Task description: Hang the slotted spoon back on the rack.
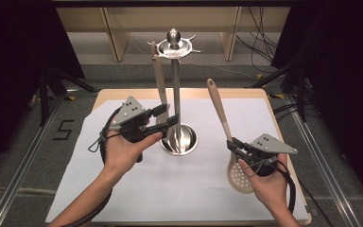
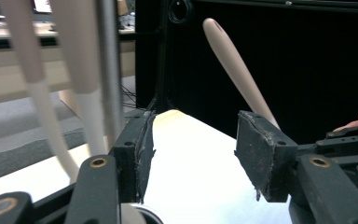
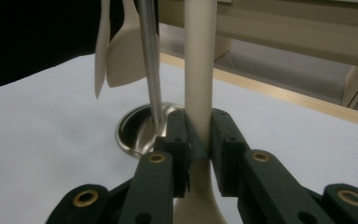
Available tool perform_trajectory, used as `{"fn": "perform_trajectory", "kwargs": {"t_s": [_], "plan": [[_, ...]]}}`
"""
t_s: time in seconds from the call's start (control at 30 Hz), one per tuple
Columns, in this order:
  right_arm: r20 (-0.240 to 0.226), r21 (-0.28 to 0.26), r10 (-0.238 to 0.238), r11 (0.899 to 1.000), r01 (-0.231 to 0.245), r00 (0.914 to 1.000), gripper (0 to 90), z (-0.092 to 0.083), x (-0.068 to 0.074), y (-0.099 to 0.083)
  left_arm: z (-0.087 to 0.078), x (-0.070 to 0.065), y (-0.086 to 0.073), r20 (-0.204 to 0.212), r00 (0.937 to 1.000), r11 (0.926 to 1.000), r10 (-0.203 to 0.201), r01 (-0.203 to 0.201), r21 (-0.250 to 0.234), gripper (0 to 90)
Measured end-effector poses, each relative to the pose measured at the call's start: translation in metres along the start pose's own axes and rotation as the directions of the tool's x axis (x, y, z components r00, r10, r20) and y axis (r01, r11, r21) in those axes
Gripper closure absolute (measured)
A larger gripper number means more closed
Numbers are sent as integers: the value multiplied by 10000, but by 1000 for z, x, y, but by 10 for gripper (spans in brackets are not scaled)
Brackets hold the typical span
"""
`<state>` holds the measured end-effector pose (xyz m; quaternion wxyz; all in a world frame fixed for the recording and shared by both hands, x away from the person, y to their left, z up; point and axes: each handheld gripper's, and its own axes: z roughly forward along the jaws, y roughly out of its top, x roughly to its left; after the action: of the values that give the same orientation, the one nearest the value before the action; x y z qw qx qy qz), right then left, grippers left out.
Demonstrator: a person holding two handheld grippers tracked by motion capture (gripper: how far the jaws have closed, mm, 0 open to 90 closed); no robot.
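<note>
Slotted spoon [image 1: 228,137], clamped by right gripper [image 1: 233,145]: lift handle hole toward rack [image 1: 175,90] hook at 11 o'clock; left gripper [image 1: 163,118] jaws wide, empty.

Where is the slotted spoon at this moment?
In the high view, the slotted spoon is at the table's right side, clamped by the right gripper, right of the steel stand.

Black claws [image 1: 163,117] (brass screws), grey three-cornered plates, trailing cables.

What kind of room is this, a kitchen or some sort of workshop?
Probably a lab or recording studio, not a kitchen: black curtains flank a white-covered wooden table, loose cables trail over the grey floor, and the steel utensil stand is the table's lone fixture.
</note>
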<state>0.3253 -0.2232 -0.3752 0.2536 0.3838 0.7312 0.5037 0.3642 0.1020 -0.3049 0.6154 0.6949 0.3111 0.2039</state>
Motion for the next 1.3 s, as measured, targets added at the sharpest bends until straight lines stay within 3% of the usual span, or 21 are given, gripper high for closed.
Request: {"fn": "perform_trajectory", "kwargs": {"t_s": [0.17,0.23,0.27,0.3,0.33,0.4,0.5,0.57,0.6,0.7,0.73,0.77,1.1,1.3], "plan": [[-181,-153,-331,9993,328,9993,794,2,7,3,14,-8,0,274,9996,9997,-106,100,222,453],[-182,-109,-245,9996,243,9995,794,2,11,4,19,-11,0,409,9990,9994,-198,187,282,452],[-256,-103,-537,9985,535,9982,794,2,11,5,21,-13,0,478,9987,9994,-191,176,310,451],[-361,-40,-159,9999,157,9992,794,2,15,5,23,-14,0,542,9983,9992,-214,196,337,450],[-289,-147,-494,9987,490,9984,794,3,14,6,25,-15,0,566,9981,9991,-236,215,374,450],[-356,-92,-355,9993,352,9987,793,3,17,6,29,-18,0,679,9971,9989,-340,316,360,447],[-341,-164,-584,9982,579,9977,794,3,19,6,34,-20,0,847,9957,9986,-385,353,388,442],[-469,-55,-334,9994,332,9983,793,3,23,5,36,-20,-1,935,9946,9984,-453,419,380,439],[-485,-122,-663,9978,657,9966,794,4,22,5,37,-20,-1,992,9937,9981,-521,486,373,436],[-646,33,-540,9985,543,9965,794,5,26,5,39,-21,-1,1065,9922,9976,-641,607,347,434],[-620,-132,-740,9972,733,9953,794,6,26,5,39,-21,-2,1073,9920,9974,-671,636,352,434],[-599,-84,-467,9989,463,9971,793,5,29,5,39,-21,-1,1081,9918,9973,-686,651,354,434],[-867,-65,-764,9971,761,9933,794,8,33,6,41,-22,0,1191,9898,9968,-779,750,290,441],[-785,-16,-914,9958,916,9927,794,8,35,6,42,-24,0,1254,9884,9962,-852,825,266,462]]}}
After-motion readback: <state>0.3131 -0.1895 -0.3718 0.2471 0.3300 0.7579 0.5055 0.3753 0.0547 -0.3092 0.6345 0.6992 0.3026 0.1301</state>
